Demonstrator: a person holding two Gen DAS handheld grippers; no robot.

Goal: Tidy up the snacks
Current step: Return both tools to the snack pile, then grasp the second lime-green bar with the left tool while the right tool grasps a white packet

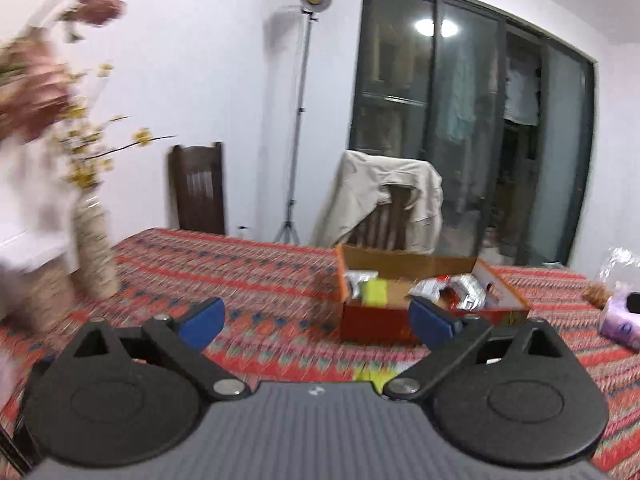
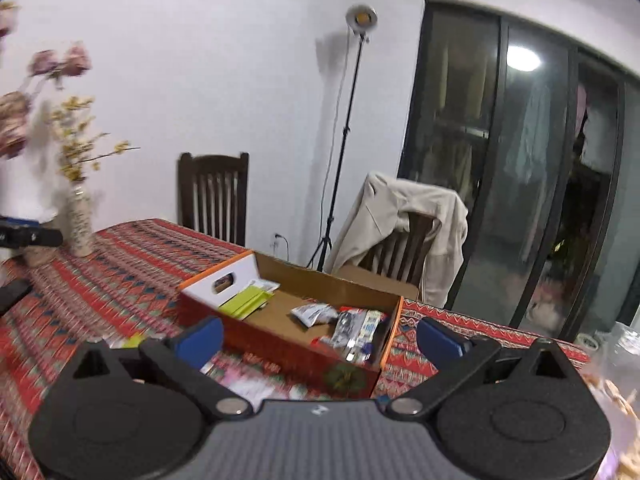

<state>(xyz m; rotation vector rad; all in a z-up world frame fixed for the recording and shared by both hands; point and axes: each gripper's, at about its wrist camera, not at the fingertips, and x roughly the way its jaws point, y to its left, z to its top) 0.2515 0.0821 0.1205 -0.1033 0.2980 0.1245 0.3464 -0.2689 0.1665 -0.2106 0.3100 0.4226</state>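
Hovering wide open and empty, left hand-held gripper (image 1: 316,320) and right hand-held gripper (image 2: 320,338) risk nudging the snack box (image 2: 280,332) off the desk (image 2: 132,264), judging by blur.

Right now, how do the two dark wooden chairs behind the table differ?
The left dark wooden chair has a bare slatted back, while the right dark wooden chair has a beige jacket draped over its back. The left one stands apart from the open cardboard box; the right one sits directly behind it. Both face the table.
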